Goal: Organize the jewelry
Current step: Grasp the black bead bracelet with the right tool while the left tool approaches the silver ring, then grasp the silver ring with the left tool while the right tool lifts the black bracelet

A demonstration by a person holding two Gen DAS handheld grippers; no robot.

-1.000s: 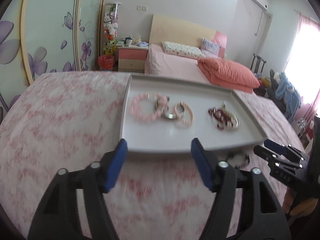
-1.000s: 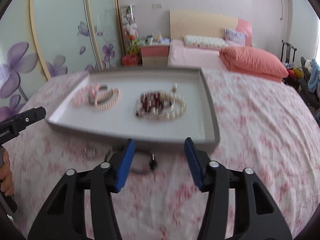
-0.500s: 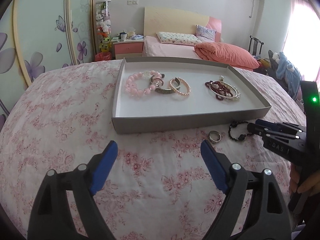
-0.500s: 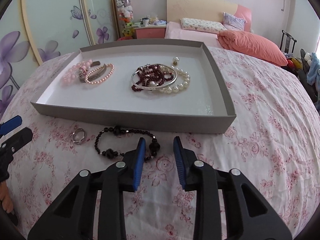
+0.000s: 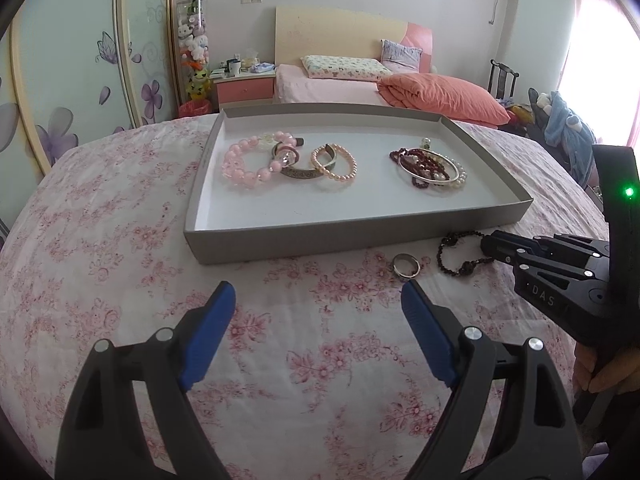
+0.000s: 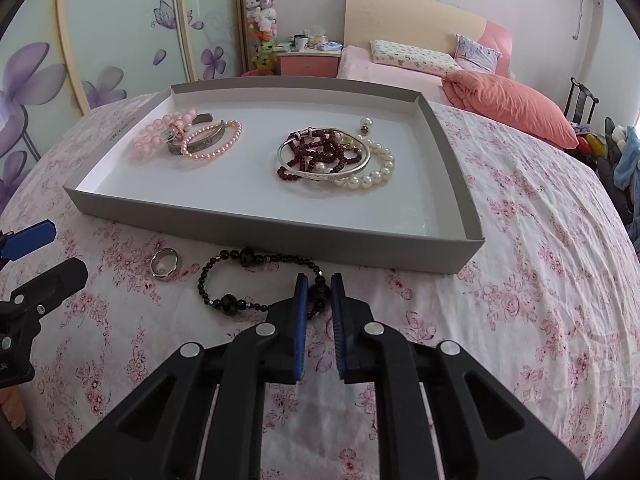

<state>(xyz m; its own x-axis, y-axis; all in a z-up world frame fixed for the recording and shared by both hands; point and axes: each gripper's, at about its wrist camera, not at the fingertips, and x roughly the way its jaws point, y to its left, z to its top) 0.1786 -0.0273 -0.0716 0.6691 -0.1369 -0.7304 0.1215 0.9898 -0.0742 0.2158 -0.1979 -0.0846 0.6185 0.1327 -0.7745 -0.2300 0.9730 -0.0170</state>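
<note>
My right gripper has its fingers drawn narrow around a large bead of the black bracelet, pads on either side of the bead; I judge the pinch made or all but made, though I cannot confirm firm contact from this view. My left gripper has its fingers spread wide and holds nothing, hovering low over the bedspread.

The black bracelet lies flat on the bedspread just outside the tray's near wall, at 12 o'clock from my right fingertips. I grip one bead at the loop's near right corner because that bead stands proud of the cloth and gives the pads something solid to close on.

A metal ring lies at 9 o'clock from the bracelet, near it but apart. From the left wrist view it sits at 1 o'clock of my open fingers, so I judge the left gripper is positioned to take it.

Inside the tray, pink bracelets are piled at 10 o'clock, and dark red beads, a silver bangle and white pearls at 1 o'clock. The tray centre is bare.

The tray's near wall stands between the bracelet and the tray floor; the lift must clear it. The loop's slack may drag on the cloth or catch that wall.
</note>
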